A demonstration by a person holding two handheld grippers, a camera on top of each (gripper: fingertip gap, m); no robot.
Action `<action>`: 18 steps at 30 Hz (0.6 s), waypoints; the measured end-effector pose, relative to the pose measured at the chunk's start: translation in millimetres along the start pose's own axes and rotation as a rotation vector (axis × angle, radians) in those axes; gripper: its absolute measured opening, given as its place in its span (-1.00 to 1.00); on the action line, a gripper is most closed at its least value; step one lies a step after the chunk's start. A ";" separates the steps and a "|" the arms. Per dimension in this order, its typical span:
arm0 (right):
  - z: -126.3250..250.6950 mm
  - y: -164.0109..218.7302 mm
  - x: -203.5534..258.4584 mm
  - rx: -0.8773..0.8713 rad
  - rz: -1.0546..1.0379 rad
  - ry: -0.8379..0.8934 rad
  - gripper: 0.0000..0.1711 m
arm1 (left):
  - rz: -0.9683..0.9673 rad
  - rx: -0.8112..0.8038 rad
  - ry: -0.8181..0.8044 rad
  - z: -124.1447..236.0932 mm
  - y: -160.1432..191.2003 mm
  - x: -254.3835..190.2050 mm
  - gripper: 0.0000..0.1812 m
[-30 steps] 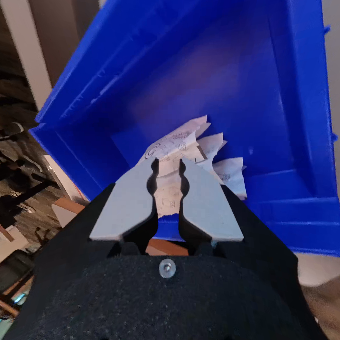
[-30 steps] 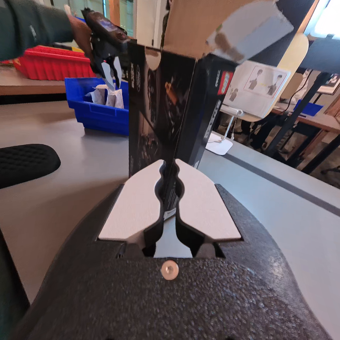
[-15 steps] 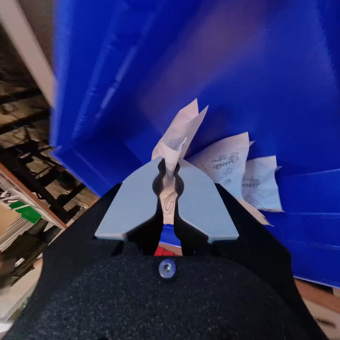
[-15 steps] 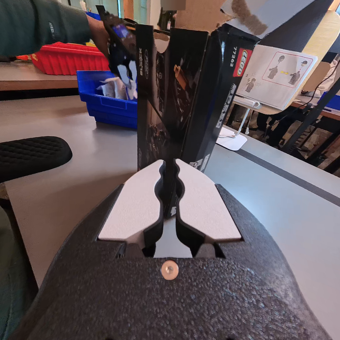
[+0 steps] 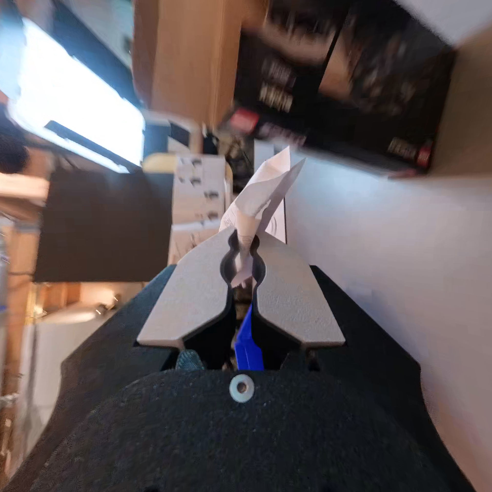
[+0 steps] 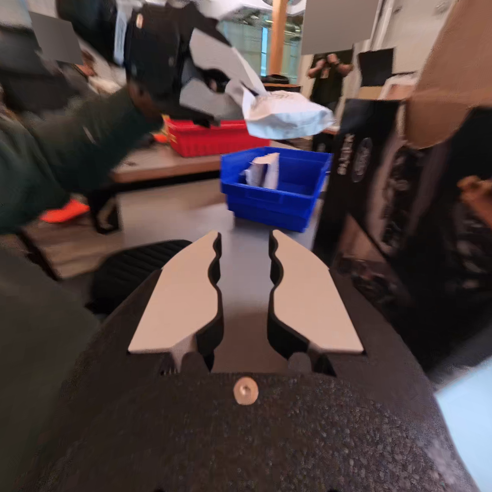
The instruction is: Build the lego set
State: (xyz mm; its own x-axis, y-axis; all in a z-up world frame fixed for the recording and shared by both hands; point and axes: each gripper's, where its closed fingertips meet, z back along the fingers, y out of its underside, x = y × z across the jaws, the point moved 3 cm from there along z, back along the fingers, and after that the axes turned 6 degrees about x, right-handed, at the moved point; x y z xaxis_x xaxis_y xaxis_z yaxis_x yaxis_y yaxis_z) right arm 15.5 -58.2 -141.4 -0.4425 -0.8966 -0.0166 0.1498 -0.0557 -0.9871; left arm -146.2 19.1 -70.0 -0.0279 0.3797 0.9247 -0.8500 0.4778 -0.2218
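Observation:
My left gripper (image 5: pixel 243 237) is shut on a white paper bag (image 5: pixel 262 197) and holds it in the air. In the right wrist view the same left gripper (image 6: pixel 241 87) carries the bag (image 6: pixel 285 117) high above the blue bin (image 6: pixel 298 194). More white bags (image 6: pixel 262 170) stand in the bin. The black lego box (image 6: pixel 394 207) stands upright on the grey table (image 6: pixel 173 215), just right of my right gripper (image 6: pixel 244 239), which is open and empty. The box shows blurred at the top of the left wrist view (image 5: pixel 346 87).
A red basket (image 6: pixel 213 138) sits on another table behind the bin. A black padded rest (image 6: pixel 138 263) lies left of my right gripper. A person's dark sleeve (image 6: pixel 66 159) reaches across the left. A person stands at the back (image 6: pixel 328 77).
My left gripper closed on a white bag in the blue bin and lifted it out, swinging away. My right gripper let go of the lego box, opened and turned left.

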 end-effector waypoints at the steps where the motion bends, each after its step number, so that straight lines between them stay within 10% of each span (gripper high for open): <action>1: -3.8 -2.3 6.2 -0.017 -0.077 -0.083 -0.54 | -0.025 -0.053 -0.035 6.4 -17.1 -9.1 -0.92; 10: -4.5 -7.5 28.2 -0.122 -0.683 -0.588 -0.16 | -0.182 -0.349 -0.131 28.2 -105.7 -91.7 -0.93; 18: 0.1 14.8 28.8 -0.194 -0.902 -0.708 -0.35 | -0.269 -0.515 -0.094 38.2 -141.2 -124.7 -0.93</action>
State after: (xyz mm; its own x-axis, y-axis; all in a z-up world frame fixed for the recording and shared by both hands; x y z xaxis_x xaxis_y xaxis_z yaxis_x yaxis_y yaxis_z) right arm 5.1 -84.9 -156.4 0.2830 -0.6140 0.7368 -0.1330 -0.7859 -0.6038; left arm -42.8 -125.9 -142.2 0.0875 0.1311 0.9875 -0.4693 0.8798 -0.0752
